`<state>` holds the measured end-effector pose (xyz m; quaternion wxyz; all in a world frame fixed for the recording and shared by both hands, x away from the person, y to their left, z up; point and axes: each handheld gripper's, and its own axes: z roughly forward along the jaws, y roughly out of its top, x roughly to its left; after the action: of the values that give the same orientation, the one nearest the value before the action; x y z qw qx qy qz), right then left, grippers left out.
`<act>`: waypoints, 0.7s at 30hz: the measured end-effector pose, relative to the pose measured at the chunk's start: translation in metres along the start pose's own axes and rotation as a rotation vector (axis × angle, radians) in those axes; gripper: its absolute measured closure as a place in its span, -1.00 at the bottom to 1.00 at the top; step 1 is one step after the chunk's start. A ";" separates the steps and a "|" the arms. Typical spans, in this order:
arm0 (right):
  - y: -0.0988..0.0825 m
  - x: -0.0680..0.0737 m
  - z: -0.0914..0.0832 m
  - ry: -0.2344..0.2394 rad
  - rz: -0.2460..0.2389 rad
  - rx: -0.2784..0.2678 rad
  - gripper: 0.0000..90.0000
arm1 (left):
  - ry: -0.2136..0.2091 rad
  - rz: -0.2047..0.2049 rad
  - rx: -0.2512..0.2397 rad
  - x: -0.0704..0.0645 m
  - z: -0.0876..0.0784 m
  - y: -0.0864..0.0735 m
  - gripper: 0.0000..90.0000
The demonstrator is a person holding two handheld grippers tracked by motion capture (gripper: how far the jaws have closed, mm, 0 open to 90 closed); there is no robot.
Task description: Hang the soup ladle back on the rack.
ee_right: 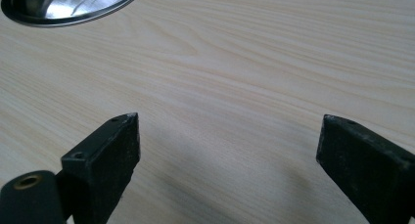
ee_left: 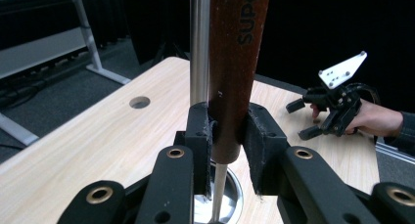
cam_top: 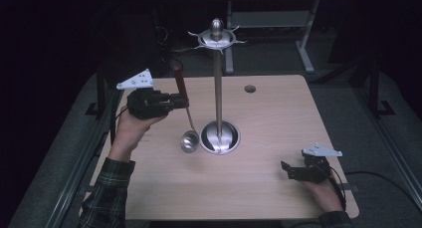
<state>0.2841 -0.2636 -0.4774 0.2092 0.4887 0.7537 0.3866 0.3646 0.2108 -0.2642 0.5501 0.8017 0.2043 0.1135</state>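
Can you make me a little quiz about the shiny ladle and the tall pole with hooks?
1. Which gripper holds the ladle?
2. True or false: the right gripper is shut on something.
3. Does the ladle's bowl hang on a hook of the stand, or is it down near the stand's base?

Key
1. The left gripper, clamped on the ladle's brown handle.
2. False: its jaws stand open over bare table.
3. Down near the base, with the handle upright.

place: lab or test room | cues: bare wooden table [cam_top: 278, 113], black backdrop, metal frame rails [cam_top: 79, 158]
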 end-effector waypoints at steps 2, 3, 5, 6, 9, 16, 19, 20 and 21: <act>0.000 -0.001 0.000 0.000 0.003 -0.003 -0.81 | 0.005 0.002 -0.004 -0.002 -0.002 0.004 0.63; 0.000 -0.001 0.000 0.000 0.005 -0.004 -0.81 | 0.008 0.009 -0.001 -0.003 -0.003 0.007 0.63; 0.000 -0.001 0.000 -0.001 0.006 -0.006 -0.81 | 0.010 0.014 -0.005 -0.003 -0.004 0.011 0.63; 0.000 -0.001 0.000 -0.001 0.006 -0.006 -0.81 | 0.010 0.014 -0.006 -0.004 -0.005 0.013 0.63; 0.000 -0.001 0.000 0.000 0.005 -0.006 -0.81 | 0.008 0.025 -0.013 -0.005 -0.006 0.022 0.63; 0.000 -0.001 -0.001 -0.001 0.008 -0.005 -0.81 | 0.008 0.047 -0.014 -0.005 -0.006 0.039 0.63; 0.000 -0.002 -0.001 -0.001 0.011 -0.006 -0.81 | 0.009 0.053 -0.008 -0.004 -0.005 0.045 0.63; 0.000 -0.002 -0.001 0.000 0.014 -0.006 -0.81 | 0.007 0.056 -0.007 -0.004 -0.004 0.047 0.63; 0.000 -0.002 -0.001 0.000 0.015 -0.006 -0.81 | 0.004 0.056 -0.007 -0.005 -0.003 0.048 0.63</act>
<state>0.2838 -0.2658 -0.4768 0.2078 0.4939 0.7486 0.3904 0.3689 0.1963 -0.2183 0.5493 0.8048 0.1827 0.1312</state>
